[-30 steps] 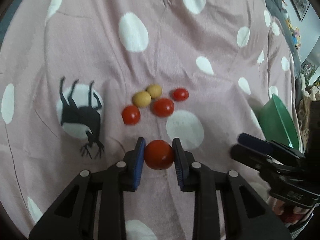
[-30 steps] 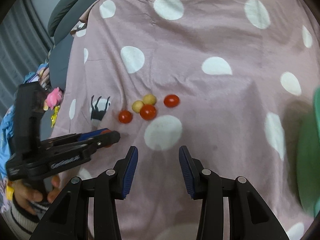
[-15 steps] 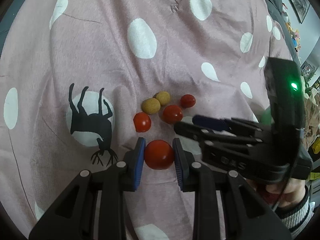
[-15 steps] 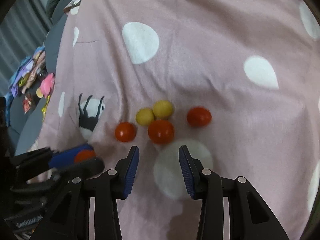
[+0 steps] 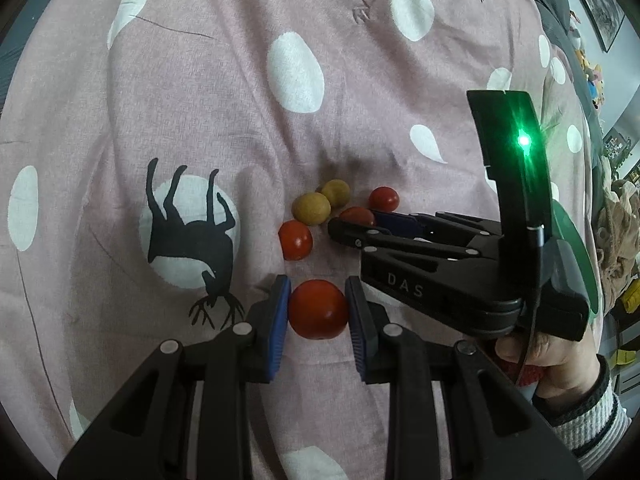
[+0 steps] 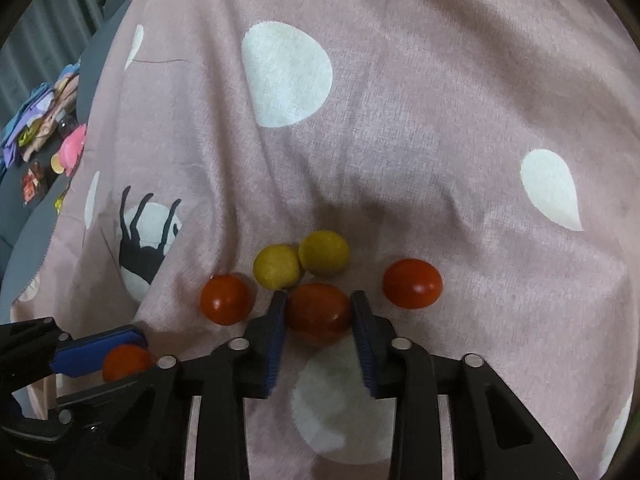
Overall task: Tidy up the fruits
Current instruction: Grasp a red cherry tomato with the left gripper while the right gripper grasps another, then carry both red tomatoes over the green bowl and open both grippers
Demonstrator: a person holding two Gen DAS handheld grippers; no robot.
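My left gripper (image 5: 318,310) is shut on a red tomato (image 5: 318,309) just above the pink spotted cloth; it also shows in the right wrist view (image 6: 126,362). My right gripper (image 6: 319,312) is open, its jaws on either side of another red tomato (image 6: 319,312) lying on the cloth. Around it lie two yellow fruits (image 6: 277,266) (image 6: 324,254), a red tomato to the left (image 6: 226,299) and a red tomato to the right (image 6: 413,283). In the left wrist view the right gripper (image 5: 352,224) reaches in from the right over that cluster.
A green bowl (image 5: 576,252) sits at the right, mostly hidden behind the right gripper's body. The cloth (image 6: 400,120) has white spots and a black deer print (image 5: 192,232). Clutter lies off the bed's left edge (image 6: 48,140).
My right gripper has moved forward and down until its open jaws flank the middle red tomato. My left gripper keeps hold of its tomato and has edged closer to the cluster.
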